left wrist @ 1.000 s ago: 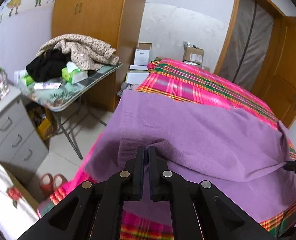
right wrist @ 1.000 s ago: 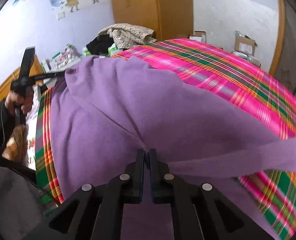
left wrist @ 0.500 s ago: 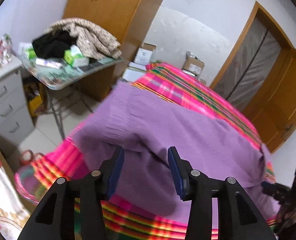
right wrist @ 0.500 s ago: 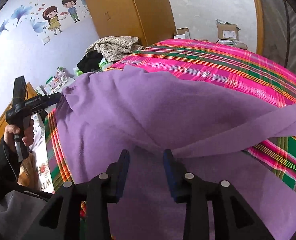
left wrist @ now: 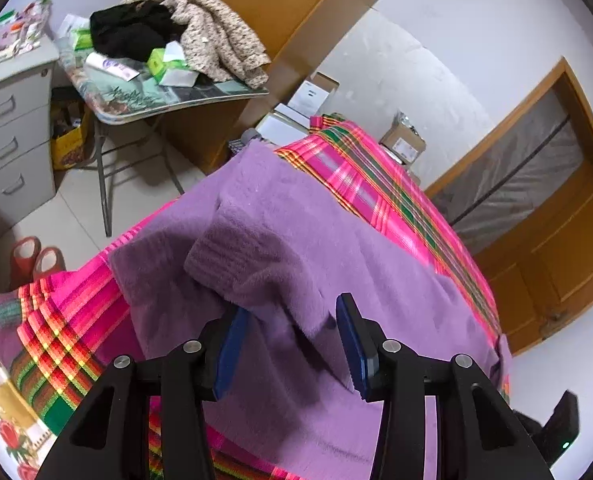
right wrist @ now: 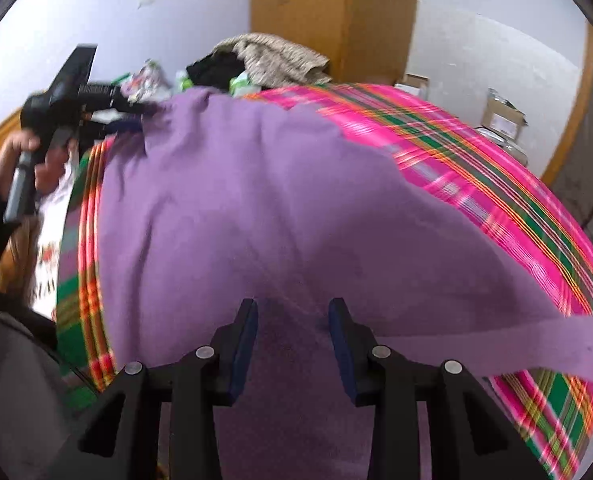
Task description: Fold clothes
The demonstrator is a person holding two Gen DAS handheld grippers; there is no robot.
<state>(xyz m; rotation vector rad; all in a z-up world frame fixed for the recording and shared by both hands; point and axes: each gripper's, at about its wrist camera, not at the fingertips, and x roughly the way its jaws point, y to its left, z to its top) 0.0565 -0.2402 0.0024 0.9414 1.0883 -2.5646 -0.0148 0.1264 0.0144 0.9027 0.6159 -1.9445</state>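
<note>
A purple fleecy sweater (left wrist: 296, 240) lies spread flat across a pink plaid bed (left wrist: 368, 176), reaching its near edge. One sleeve is folded over the body, its ribbed cuff (left wrist: 232, 256) on top. Another sleeve (right wrist: 536, 344) stretches sideways over the plaid.

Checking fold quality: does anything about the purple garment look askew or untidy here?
Yes. The purple sweater lies on the plaid bedspread with a ribbed cuff bunched on top, and a sleeve trailing sideways across the plaid.
</note>
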